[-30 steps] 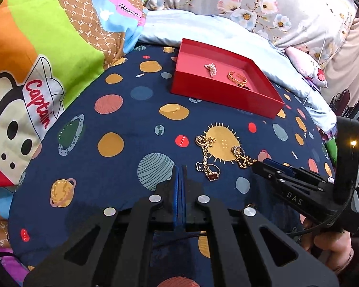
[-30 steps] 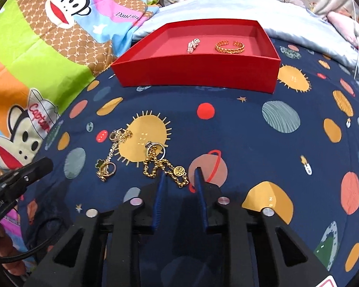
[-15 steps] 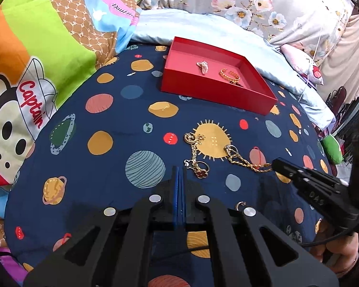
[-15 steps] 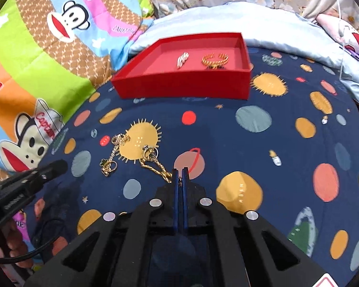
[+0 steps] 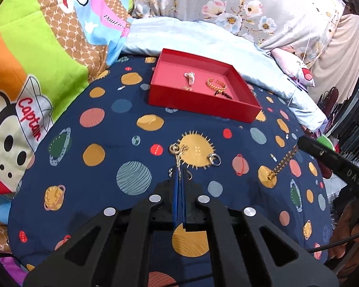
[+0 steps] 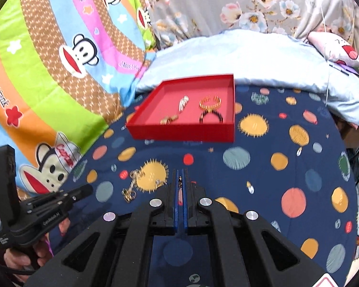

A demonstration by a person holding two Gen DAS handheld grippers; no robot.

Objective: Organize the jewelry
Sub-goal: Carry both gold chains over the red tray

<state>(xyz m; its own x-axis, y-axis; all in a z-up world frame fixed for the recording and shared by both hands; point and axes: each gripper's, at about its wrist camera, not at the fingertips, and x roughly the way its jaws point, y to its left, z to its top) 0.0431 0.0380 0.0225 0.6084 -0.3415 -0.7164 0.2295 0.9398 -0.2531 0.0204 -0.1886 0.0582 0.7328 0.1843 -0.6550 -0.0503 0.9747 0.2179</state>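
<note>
A red tray (image 5: 201, 106) (image 6: 179, 131) sits at the far side of the navy planet-print bedspread and holds a silver piece (image 6: 183, 102), a gold bangle (image 6: 210, 102), a black ring (image 6: 211, 117) and a gold clip (image 6: 168, 119). My right gripper (image 6: 179, 179) is shut on a gold chain (image 5: 281, 165), which hangs lifted above the cloth. A gold charm bracelet (image 5: 178, 154) (image 6: 131, 186) and a silver ring (image 5: 215, 159) lie on the sun print. My left gripper (image 5: 179, 174) is shut and empty just behind the bracelet.
Colourful monkey-print bedding (image 5: 36, 71) rises at the left. A pale blue quilt (image 5: 203, 38) and floral pillow (image 6: 251, 7) lie behind the tray. A pink plush (image 5: 294, 69) sits at the far right. The bed edge falls off on the right.
My right gripper has closed on the gold chain and lifted it off the cloth, leaving the silver ring behind. Both views have risen and pulled back.
</note>
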